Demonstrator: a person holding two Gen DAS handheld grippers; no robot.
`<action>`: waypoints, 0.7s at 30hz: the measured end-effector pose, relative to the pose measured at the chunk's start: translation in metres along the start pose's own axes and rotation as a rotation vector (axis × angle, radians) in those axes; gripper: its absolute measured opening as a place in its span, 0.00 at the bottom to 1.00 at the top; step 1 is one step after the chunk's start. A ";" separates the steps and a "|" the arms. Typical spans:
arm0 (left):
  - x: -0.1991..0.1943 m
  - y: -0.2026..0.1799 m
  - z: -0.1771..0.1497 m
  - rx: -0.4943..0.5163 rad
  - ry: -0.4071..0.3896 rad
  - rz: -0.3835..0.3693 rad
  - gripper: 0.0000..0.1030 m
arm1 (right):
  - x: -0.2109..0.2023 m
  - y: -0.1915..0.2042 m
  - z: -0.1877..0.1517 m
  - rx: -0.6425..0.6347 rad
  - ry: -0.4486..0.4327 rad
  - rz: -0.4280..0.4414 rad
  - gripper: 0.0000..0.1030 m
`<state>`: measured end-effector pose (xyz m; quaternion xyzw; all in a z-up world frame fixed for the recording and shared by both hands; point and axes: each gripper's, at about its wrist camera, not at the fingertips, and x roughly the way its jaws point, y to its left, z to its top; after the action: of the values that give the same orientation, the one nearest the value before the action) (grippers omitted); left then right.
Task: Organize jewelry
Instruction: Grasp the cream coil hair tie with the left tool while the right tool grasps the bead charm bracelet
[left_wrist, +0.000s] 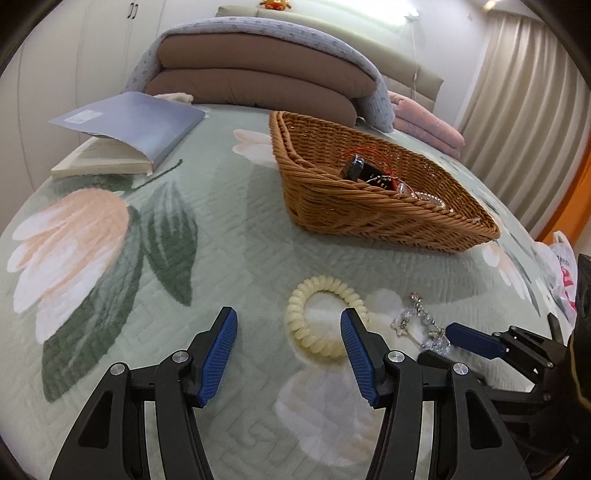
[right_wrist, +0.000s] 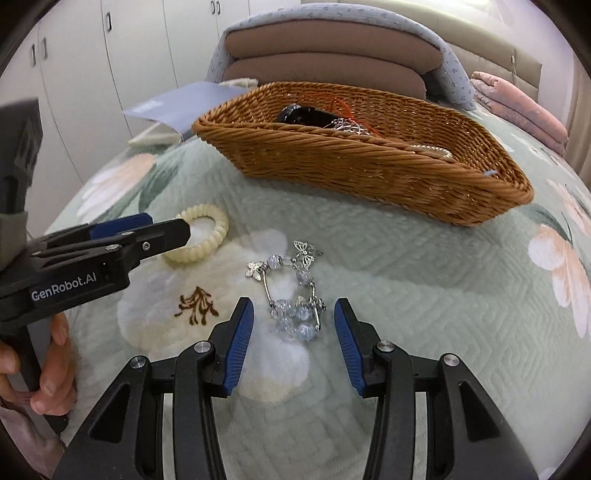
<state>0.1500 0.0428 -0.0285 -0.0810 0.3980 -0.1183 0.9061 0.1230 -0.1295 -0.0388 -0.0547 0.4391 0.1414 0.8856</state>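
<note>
Right tool (right_wrist: 293, 321) spread wide around crystal bracelet (right_wrist: 293, 295) on bed (right_wrist: 424, 295); left tool (left_wrist: 288, 332) likewise apart, one finger over coil hair tie (left_wrist: 325, 321); basket (right_wrist: 369, 177) beyond.

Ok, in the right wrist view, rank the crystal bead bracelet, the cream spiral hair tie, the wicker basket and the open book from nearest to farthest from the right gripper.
1. Crystal bead bracelet: just ahead of the open right gripper, its near end between the fingertips.
2. Cream spiral hair tie: ahead to the left, at the left gripper tip.
3. Wicker basket: farther back, centre-right.
4. Open book: behind the basket's left end.
</note>
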 end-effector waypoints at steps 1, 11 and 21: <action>0.002 -0.003 0.002 0.008 0.006 0.009 0.58 | 0.002 0.001 0.002 -0.003 0.005 -0.009 0.47; 0.013 -0.012 0.005 0.042 0.016 0.094 0.35 | 0.014 0.007 0.013 0.020 0.012 -0.107 0.36; 0.011 -0.021 0.001 0.084 -0.003 0.110 0.11 | 0.006 -0.006 0.013 0.103 -0.036 -0.117 0.12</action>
<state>0.1548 0.0194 -0.0300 -0.0210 0.3950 -0.0847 0.9145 0.1379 -0.1314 -0.0362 -0.0319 0.4259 0.0675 0.9017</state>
